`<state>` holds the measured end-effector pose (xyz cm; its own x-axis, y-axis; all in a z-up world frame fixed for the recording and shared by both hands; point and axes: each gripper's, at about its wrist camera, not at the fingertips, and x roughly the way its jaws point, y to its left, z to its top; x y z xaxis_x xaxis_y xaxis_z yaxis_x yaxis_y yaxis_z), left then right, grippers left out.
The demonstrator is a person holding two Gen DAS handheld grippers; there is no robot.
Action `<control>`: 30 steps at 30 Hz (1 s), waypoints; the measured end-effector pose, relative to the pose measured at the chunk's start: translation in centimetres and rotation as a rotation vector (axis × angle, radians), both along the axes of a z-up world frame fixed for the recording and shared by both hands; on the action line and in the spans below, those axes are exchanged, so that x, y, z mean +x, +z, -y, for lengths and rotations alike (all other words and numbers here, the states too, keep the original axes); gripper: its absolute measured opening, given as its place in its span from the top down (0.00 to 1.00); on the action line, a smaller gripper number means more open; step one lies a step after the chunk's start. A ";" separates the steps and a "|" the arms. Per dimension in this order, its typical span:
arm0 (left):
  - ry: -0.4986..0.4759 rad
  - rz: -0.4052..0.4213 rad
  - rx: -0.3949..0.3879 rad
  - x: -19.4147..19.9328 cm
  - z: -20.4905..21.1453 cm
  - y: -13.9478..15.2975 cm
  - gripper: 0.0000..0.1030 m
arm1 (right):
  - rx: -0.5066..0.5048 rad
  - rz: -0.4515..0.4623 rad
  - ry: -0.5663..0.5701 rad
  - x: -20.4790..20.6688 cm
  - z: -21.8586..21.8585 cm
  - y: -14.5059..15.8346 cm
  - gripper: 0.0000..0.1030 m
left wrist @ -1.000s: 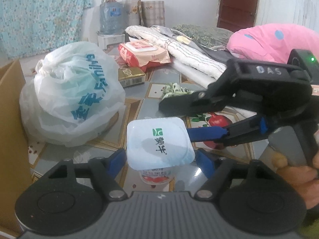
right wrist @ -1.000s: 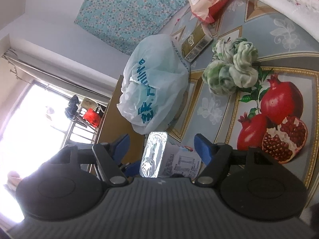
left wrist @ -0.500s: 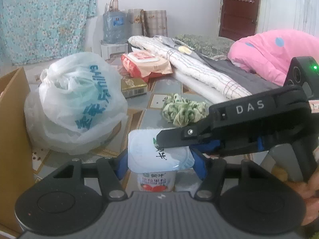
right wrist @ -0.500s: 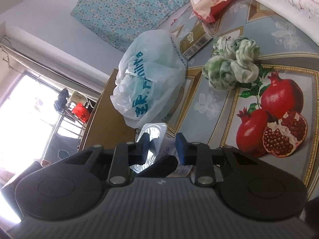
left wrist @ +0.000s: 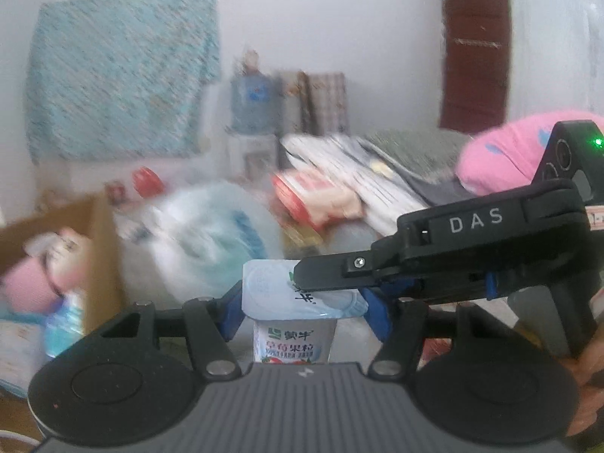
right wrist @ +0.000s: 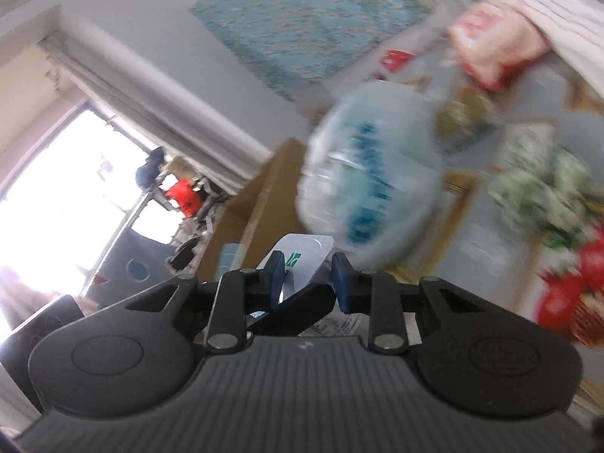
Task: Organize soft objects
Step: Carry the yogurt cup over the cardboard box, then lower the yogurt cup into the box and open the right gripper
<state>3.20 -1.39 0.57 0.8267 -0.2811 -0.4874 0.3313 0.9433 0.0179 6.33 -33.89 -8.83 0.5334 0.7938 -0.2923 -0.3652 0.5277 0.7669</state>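
Observation:
A white yogurt cup [left wrist: 296,324] with a foil lid sits between the blue pads of my left gripper [left wrist: 302,307], which is shut on its rim. My right gripper [right wrist: 307,277] comes in from the right, seen in the left wrist view [left wrist: 434,264], and is shut on the same cup's lid edge [right wrist: 302,260]. The cup is held up off the floor. A white plastic bag [left wrist: 211,238] with blue print lies behind it, blurred. A green and white scrunched cloth [right wrist: 540,192] lies on the mat to the right.
An open cardboard box [left wrist: 56,249] holding soft things stands at the left. A red and pink wipes pack [left wrist: 313,196], folded bedding [left wrist: 358,173] and a pink pillow [left wrist: 502,154] lie behind. The floor mat [right wrist: 490,249] has pomegranate prints. Both views are motion-blurred.
Both grippers have closed on the yogurt cup and lifted it together. The views have swung up and left, so the cardboard box's inside now shows.

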 end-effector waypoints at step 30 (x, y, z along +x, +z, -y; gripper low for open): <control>0.580 -0.400 -0.120 3.7 -27.4 0.4 0.41 | -0.384 -0.231 0.683 10.6 -36.9 2.9 0.67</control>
